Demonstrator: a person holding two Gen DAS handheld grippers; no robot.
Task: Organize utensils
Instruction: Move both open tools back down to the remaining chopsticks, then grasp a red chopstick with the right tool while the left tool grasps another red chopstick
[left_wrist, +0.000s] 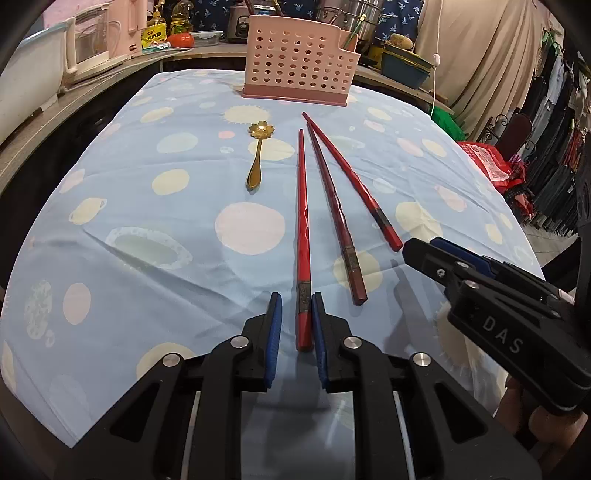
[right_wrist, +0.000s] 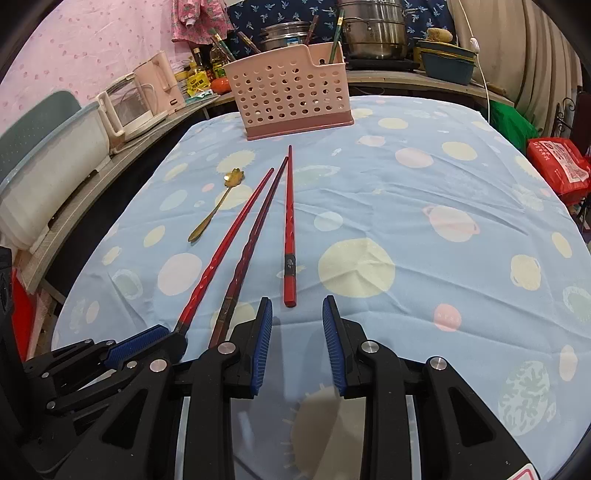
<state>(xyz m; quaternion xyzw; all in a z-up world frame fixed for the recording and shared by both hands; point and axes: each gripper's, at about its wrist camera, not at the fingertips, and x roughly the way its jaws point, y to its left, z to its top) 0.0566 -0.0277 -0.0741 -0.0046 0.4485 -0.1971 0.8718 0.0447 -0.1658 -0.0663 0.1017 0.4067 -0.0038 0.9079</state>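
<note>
Three red chopsticks lie side by side on the blue spotted tablecloth. My left gripper straddles the near end of the left chopstick; its jaws are narrowly open, with a small gap on each side. The middle chopstick and right chopstick lie free. A gold flower spoon lies to the left. The pink perforated utensil holder stands at the far edge. My right gripper is open and empty, just short of the right chopstick's near end; it also shows in the left wrist view.
Counters with a kettle, oil bottles, steel pots and a blue basin ring the table's far side. A red bag and hanging clothes are to the right. The left gripper shows in the right wrist view.
</note>
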